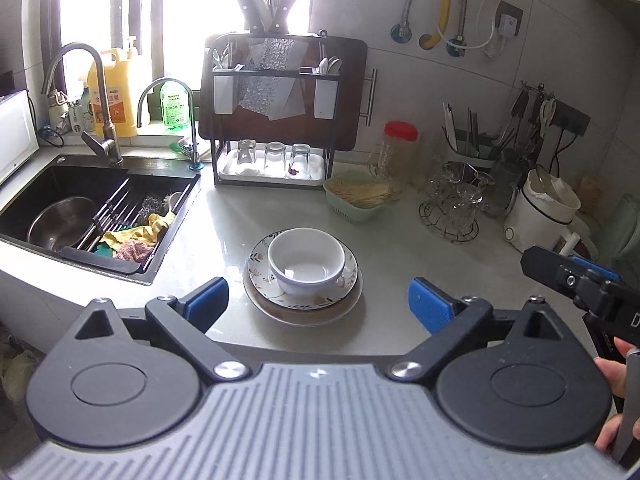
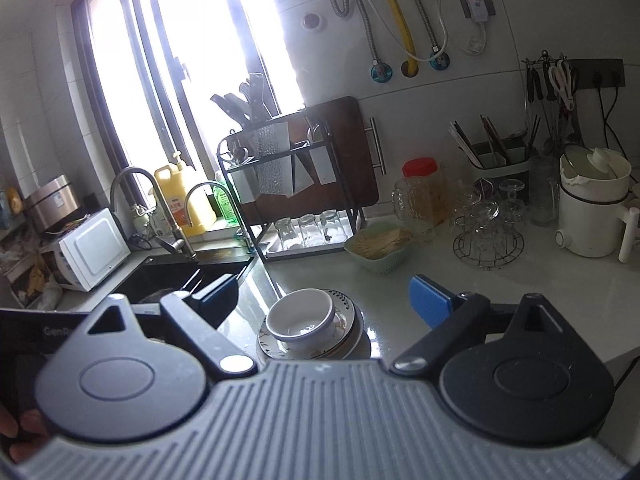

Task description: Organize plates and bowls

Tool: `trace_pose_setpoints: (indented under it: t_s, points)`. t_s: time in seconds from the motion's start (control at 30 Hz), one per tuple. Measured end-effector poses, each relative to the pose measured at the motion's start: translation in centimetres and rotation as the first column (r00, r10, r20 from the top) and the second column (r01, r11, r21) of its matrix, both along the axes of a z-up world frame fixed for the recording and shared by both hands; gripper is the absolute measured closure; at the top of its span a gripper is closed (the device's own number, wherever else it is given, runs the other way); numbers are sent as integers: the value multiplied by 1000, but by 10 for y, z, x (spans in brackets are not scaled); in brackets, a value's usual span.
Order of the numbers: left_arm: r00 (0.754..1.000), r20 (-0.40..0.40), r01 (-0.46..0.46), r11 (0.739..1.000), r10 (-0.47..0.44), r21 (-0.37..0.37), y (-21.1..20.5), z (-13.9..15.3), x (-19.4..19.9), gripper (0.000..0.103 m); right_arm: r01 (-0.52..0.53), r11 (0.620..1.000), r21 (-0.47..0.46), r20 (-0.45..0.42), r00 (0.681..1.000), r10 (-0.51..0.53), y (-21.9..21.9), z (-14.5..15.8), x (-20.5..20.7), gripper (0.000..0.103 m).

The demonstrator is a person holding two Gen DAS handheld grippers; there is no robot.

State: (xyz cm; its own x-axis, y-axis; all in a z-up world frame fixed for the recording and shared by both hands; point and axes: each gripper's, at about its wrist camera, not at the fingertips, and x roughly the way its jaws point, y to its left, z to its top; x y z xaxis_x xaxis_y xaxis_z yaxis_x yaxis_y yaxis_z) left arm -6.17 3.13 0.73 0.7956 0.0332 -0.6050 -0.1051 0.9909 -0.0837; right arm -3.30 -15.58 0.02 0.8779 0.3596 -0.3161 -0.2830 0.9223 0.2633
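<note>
Two plates lie stacked on the counter (image 1: 400, 248) with a white bowl (image 1: 306, 261) upright on top. The upper plate (image 1: 260, 264) bears a floral print; the lower plate (image 1: 304, 318) shows as a plain brownish rim beneath it. The bowl looks empty.

In the left wrist view, the stack sits at 12 o'clock from the left tongs (image 1: 318, 305), between the lines of the two blue pads but beyond them, touching neither. The left tongs stand wide apart with nothing in them. The right tongs (image 1: 560, 270) enter that view at 3 o'clock, well apart from the stack, with a hand (image 1: 612, 376) below them.

In the right wrist view, the right tongs (image 2: 324, 298) also stand wide apart and empty, with the stack just ahead at 12 o'clock, partly hidden by the tool's grey body.

From the stack, a black sink (image 1: 100, 200) lies at 9 o'clock, holding a steel basin (image 1: 60, 220) and rags (image 1: 136, 240). A rack (image 1: 276, 120) with three upturned glasses (image 1: 276, 158) stands at 12 o'clock. A green basket (image 1: 360, 198) sits at 1 o'clock, a red-lidded jar (image 1: 400, 148) behind it. A wire stand of glassware (image 1: 456, 204) and a white kettle (image 1: 540, 216) are at 2 o'clock.
</note>
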Motion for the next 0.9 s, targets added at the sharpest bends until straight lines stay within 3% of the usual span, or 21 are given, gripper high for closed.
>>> trace_pose_setpoints:
  t_s: [0.4,0.9]
  points:
    - [1000,-8,6,1000,-6,-19,-5,-8,-22,4,30,998,-64,-37,999,-32,-6,-19,-27,9]
    - [1000,-13,8,1000,-8,-17,-6,-16,-36,4,41,999,-31,-66,997,-43,-8,-34,-39,9]
